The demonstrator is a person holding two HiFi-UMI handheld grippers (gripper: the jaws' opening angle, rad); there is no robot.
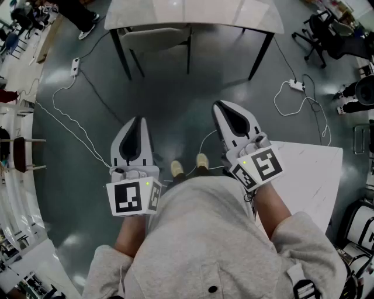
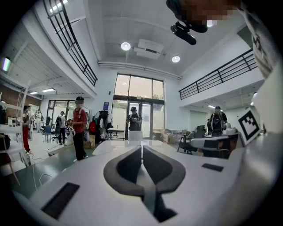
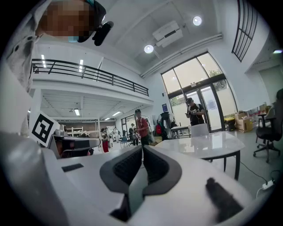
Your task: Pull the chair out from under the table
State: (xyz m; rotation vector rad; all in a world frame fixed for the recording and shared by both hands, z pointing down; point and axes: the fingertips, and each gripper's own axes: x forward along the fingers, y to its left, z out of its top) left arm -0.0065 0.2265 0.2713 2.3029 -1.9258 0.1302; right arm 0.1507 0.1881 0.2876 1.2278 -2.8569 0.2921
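A white-topped table (image 1: 193, 14) on black legs stands ahead, at the top of the head view. A pale chair (image 1: 155, 40) is tucked under its left half. My left gripper (image 1: 138, 120) and right gripper (image 1: 217, 105) are held side by side over the grey floor, well short of the table, both shut and holding nothing. In the left gripper view the shut left gripper (image 2: 142, 145) points at the table (image 2: 110, 148), with the white chair back (image 2: 135, 135) beyond it. From the right gripper (image 3: 142, 148) the table (image 3: 212, 143) and the chair back (image 3: 200, 129) lie to the right.
White cables and power strips (image 1: 75, 65) (image 1: 297, 85) trail over the floor on both sides of the table. A black office chair (image 1: 321, 32) stands at the far right. A second white tabletop (image 1: 310, 175) lies close on my right. Several people (image 2: 79, 128) stand in the hall beyond.
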